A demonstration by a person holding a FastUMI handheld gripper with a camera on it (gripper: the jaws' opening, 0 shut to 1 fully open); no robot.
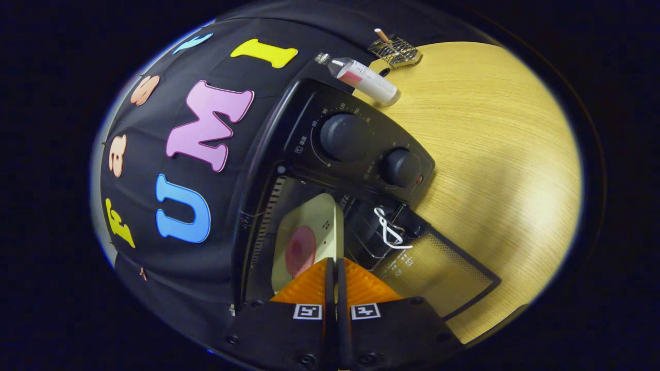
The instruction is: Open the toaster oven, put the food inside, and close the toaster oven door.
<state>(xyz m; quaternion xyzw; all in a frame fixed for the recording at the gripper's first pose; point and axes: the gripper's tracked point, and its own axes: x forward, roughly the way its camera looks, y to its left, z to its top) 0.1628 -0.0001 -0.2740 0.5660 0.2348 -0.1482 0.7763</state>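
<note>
Wooden table (495, 154); toaster oven (330, 170) open, fingers (336, 273) pinch the half-hidden plate (309, 232).

toaster oven (356, 149) dial numbers 60, 90

A pale wood-grain counter (505, 154) carries the black toaster oven (356, 149), its door (438, 273) dropped open. Beside it lie a bottle (363, 77) and a small wire rack (396, 50).
</note>
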